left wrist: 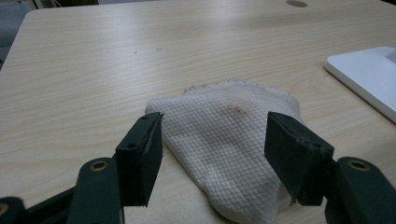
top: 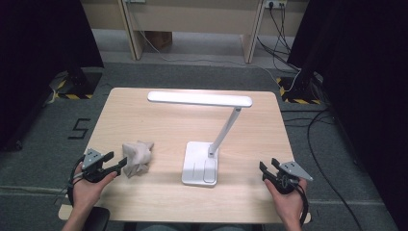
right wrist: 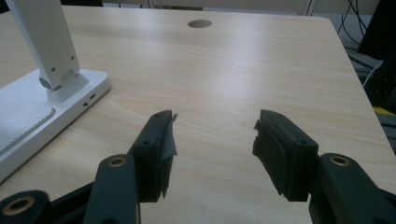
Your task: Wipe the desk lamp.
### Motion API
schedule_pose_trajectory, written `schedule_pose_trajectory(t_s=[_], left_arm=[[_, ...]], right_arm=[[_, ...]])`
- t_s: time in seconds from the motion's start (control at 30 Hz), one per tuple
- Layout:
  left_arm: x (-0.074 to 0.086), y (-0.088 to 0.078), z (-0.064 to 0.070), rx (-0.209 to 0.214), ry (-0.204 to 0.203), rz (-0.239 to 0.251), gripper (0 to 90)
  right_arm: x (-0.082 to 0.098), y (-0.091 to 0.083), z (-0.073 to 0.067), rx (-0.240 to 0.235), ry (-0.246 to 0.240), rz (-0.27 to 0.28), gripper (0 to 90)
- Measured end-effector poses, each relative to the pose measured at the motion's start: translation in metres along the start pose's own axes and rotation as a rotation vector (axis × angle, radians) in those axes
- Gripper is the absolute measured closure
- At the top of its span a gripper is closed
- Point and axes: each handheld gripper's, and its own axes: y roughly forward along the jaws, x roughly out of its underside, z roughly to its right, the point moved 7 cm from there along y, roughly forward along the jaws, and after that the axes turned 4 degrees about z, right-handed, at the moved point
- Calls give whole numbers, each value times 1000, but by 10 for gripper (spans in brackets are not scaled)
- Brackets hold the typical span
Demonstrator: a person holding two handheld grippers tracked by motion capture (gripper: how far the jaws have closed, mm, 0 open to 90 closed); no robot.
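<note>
At table's edge, my left gripper [left wrist: 214, 154] gapes astride the cloth [left wrist: 231, 140], right gripper [right wrist: 212, 156] apart, empty; closing shallow, I'd pinch just a fold.

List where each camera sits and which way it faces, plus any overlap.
High view: above the person's side, looking forward and down on the table; both forearms, left gripper, right gripper.
Left gripper view: rides that gripper, looks along its open jaws at the cloth lying between them.
Right gripper view: looks along its open jaws across bare tabletop.
Shared: the lamp base is in all three; the cloth in the high and left gripper views.
</note>
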Motion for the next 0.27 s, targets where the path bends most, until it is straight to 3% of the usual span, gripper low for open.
schedule_pose_trajectory(t_s=[0.17,0.27], left_arm=[[4,1,6,16,29,23,372],[12,4,15,45,69,-14,375]], right_arm=[[2,-1,-4,-6,-8,42,436],[3,-3,-5,1,-10,55,423]])
